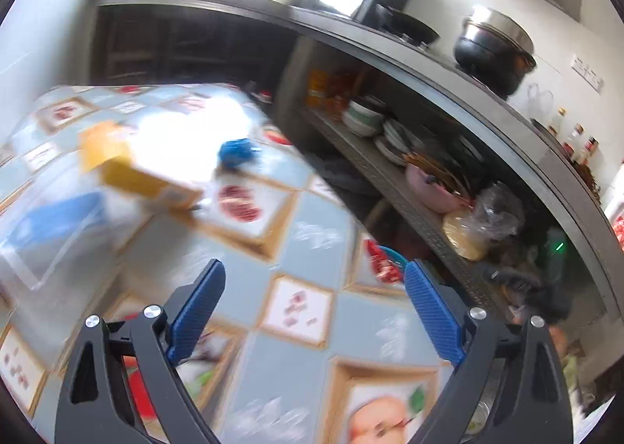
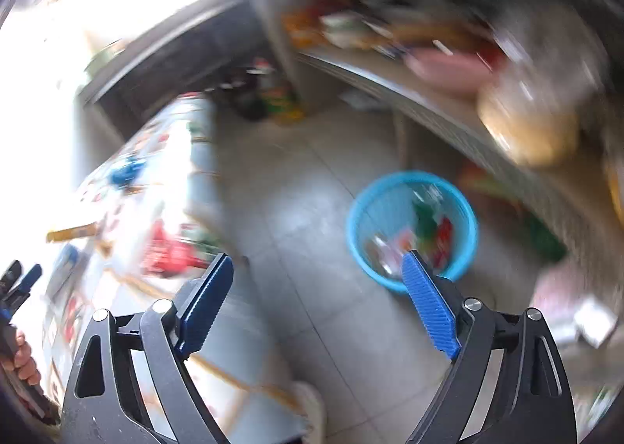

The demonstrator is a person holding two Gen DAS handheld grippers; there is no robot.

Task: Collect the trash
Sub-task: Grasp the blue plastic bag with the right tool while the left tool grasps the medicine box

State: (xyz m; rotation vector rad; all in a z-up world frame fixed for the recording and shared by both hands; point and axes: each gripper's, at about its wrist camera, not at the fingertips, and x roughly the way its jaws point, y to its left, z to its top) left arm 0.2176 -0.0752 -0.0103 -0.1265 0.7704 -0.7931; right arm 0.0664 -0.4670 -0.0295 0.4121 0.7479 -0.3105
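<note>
Both the left gripper (image 1: 314, 274) over the desk (image 1: 312, 245) and the right gripper (image 2: 318, 268) above the floor near the blue basket (image 2: 360, 210), which seems littered, gape wide, holding nothing.

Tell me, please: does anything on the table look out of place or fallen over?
The yellow box lies tilted on the table rather than standing upright. A crumpled blue item sits loose behind it. The picture is blurred, so I cannot tell more. Nothing looks spilled.

Shelf clutter (image 2: 429, 50) smeared by blur, bin (image 2: 413, 229) contents unreadable, yellow box (image 1: 132, 167) blurred
</note>
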